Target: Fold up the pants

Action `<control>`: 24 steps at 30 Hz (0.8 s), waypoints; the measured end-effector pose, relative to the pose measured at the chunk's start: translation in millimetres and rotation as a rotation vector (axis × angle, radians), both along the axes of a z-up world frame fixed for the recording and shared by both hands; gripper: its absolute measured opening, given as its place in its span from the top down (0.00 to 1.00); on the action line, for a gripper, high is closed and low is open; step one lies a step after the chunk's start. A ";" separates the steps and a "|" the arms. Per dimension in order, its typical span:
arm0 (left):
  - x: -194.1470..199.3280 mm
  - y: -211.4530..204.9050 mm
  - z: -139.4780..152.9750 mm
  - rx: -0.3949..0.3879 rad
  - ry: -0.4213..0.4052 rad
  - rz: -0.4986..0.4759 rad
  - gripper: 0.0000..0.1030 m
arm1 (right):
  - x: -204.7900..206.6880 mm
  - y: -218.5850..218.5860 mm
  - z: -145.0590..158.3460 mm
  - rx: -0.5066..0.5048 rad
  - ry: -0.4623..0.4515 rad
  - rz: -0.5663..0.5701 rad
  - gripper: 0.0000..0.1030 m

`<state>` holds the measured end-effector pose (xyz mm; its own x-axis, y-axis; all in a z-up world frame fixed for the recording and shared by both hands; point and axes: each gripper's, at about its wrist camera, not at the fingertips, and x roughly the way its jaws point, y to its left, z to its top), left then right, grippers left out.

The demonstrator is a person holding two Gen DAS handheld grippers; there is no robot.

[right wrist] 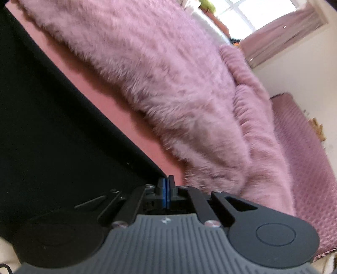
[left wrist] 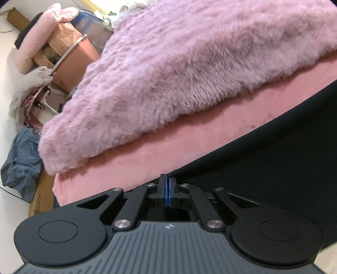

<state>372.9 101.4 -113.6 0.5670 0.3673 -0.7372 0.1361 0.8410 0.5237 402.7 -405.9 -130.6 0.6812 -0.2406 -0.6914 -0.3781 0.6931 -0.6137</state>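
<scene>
Between closed fingertips of left gripper [left wrist: 168,185] and right gripper [right wrist: 166,186]: corners of black pants [left wrist: 263,160] pinched, lifted off pink bed [left wrist: 147,156]; fold probably under way, not laid.

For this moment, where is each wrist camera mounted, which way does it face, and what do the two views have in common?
Left wrist: sits behind the left gripper, looking along its shut fingers at the black pants fabric, pink bed sheet and fluffy pink blanket; clutter at far left. No hand shows.
Right wrist: sits behind the right gripper, facing the same bed towards a bright window. No hand shows.
Shared: pants, sheet and blanket; each gripper looks clamped on a pants corner.
</scene>
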 end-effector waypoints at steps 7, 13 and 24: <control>13.9 -2.2 -34.4 0.035 0.041 -0.022 1.00 | 23.6 2.9 -42.6 0.007 0.042 -0.009 1.00; 11.5 -1.6 -47.9 0.034 0.029 -0.029 0.93 | 30.0 2.9 -59.2 0.025 0.041 -0.022 1.00; -1.3 8.8 -22.8 -0.105 -0.052 -0.069 0.64 | 4.0 -0.8 -27.3 0.161 -0.084 -0.069 0.42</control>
